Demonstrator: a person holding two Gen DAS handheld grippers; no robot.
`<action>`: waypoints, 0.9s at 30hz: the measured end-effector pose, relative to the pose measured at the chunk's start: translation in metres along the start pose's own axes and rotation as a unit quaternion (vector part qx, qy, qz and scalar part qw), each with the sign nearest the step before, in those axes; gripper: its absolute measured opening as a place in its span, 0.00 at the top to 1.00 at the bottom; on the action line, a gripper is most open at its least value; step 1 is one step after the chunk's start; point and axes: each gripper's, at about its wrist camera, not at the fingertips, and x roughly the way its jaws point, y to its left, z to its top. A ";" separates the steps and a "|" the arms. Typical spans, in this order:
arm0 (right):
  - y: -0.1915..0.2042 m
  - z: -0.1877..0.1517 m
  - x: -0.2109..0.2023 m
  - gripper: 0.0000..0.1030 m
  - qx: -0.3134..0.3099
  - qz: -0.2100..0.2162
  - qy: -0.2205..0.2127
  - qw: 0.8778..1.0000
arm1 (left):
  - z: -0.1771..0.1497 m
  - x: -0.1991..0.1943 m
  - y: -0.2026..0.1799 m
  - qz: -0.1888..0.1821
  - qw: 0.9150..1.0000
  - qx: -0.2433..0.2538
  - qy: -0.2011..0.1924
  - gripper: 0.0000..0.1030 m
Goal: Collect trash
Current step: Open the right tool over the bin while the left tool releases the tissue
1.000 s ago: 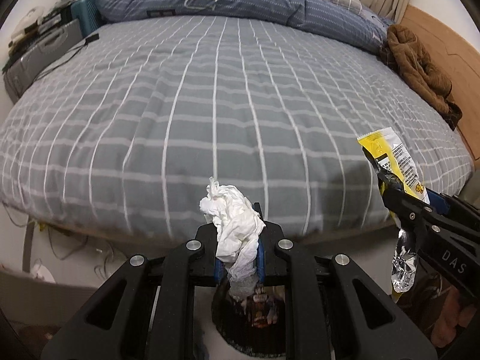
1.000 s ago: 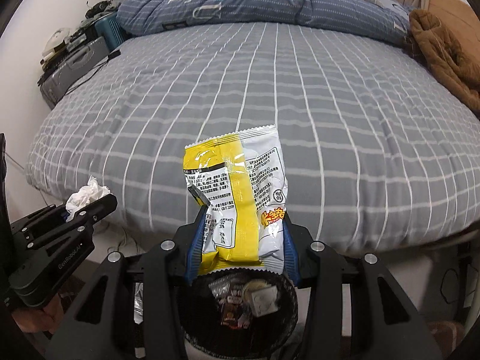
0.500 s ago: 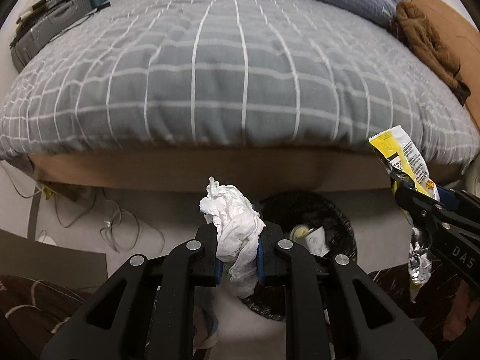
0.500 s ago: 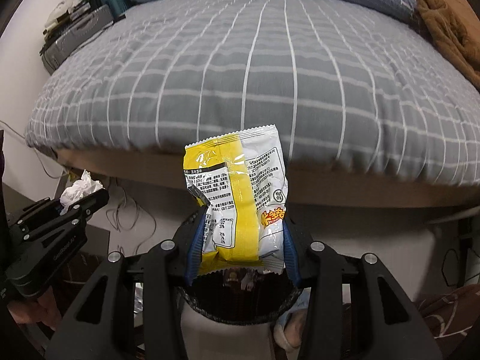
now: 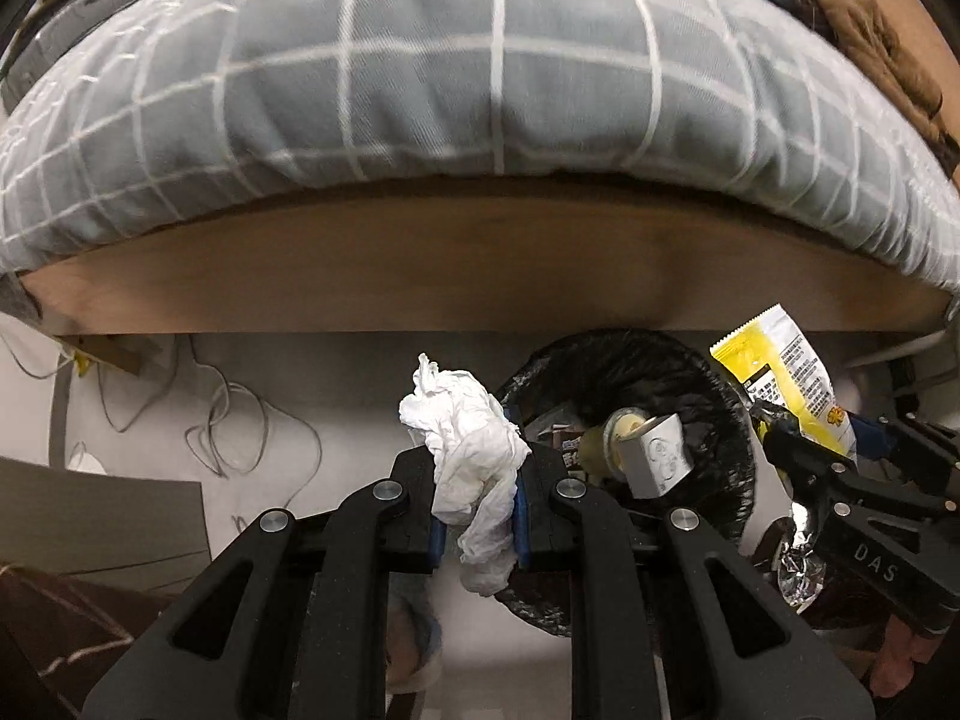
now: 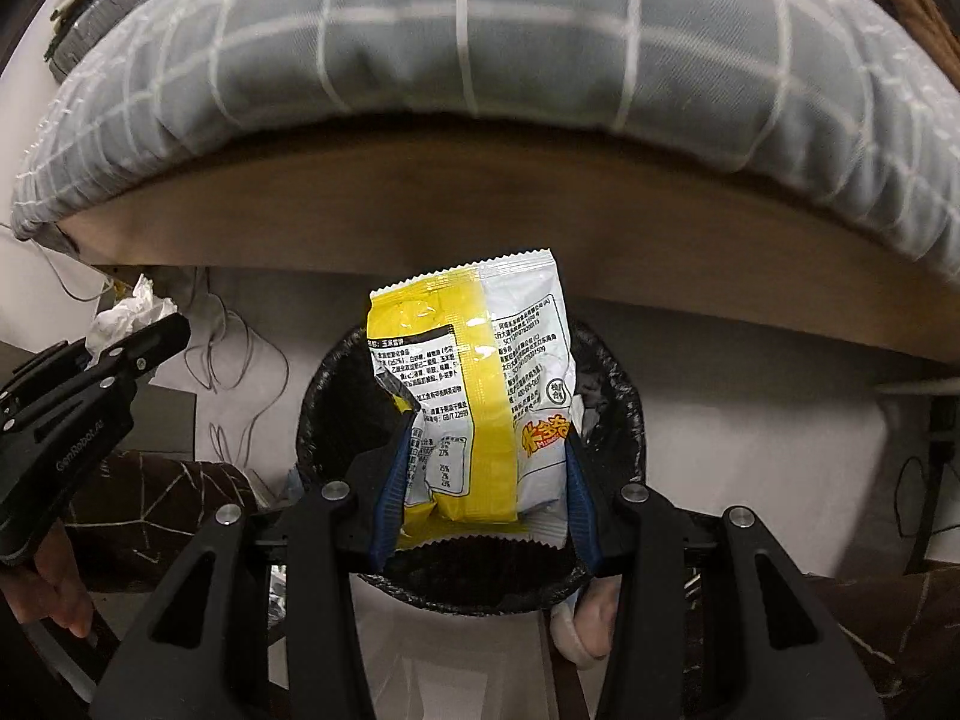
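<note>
My left gripper (image 5: 477,474) is shut on a crumpled white tissue (image 5: 468,456) and holds it beside the left rim of a black-lined trash bin (image 5: 714,408) on the floor. The bin holds several pieces of trash, including a silver wrapper (image 5: 654,462). My right gripper (image 6: 480,468) is shut on a yellow and white snack bag (image 6: 474,396) and holds it upright over the bin (image 6: 624,420). The snack bag also shows at the right of the left wrist view (image 5: 786,372). The tissue also shows at the left of the right wrist view (image 6: 126,318).
The bed with a grey checked cover (image 5: 480,72) and its wooden side board (image 5: 480,264) stand just behind the bin. Loose cables (image 5: 240,420) lie on the white floor at the left. A brown jacket (image 5: 876,42) lies on the bed's far right.
Both grippers have dropped from bed height and tilted down toward the floor. The bin now fills the middle of both views. Both still hold their trash.
</note>
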 end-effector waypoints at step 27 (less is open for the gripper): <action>-0.030 -0.005 0.026 0.08 -0.007 -0.054 -0.004 0.998 | 0.000 0.047 -0.045 -0.022 0.998 0.015 0.061 0.85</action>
